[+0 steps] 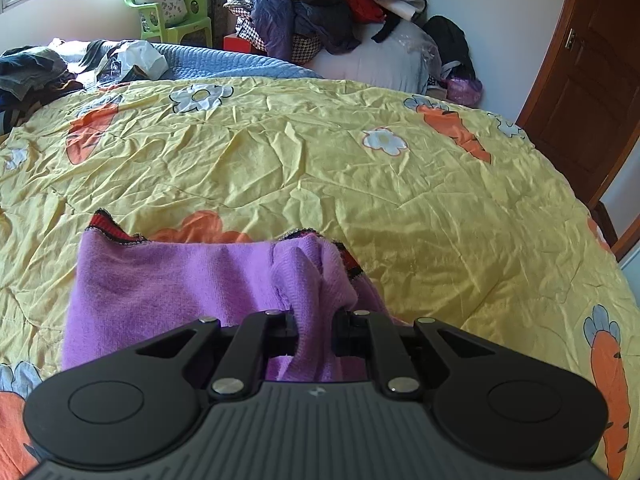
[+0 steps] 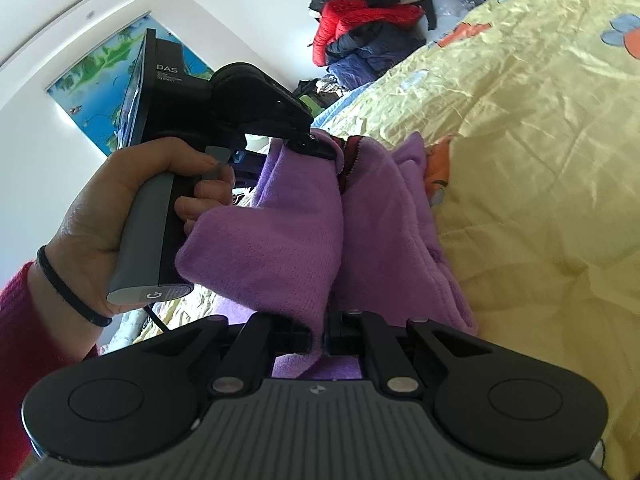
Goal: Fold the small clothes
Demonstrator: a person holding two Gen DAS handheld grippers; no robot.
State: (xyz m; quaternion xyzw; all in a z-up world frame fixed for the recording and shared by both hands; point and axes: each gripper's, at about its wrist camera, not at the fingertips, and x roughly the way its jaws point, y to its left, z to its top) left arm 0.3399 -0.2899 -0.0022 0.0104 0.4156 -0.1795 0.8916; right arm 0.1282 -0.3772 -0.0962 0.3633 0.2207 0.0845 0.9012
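Note:
A small purple knit garment (image 1: 180,280) with a red and black trim hangs over the yellow carrot-print quilt (image 1: 320,168). My left gripper (image 1: 316,332) is shut on a bunched fold of it. In the right wrist view the same garment (image 2: 280,240) is lifted off the quilt (image 2: 540,160). My right gripper (image 2: 320,340) is shut on its near edge. The left gripper (image 2: 316,146), held in a hand, pinches the far edge by the trim. The fingertips of both are hidden in the cloth.
A heap of jackets and clothes (image 1: 328,8) is piled at the far end of the bed. More clothes (image 1: 36,68) lie at the far left. A green plastic chair (image 1: 176,20) stands by the wall. A wooden door (image 1: 584,80) is at the right.

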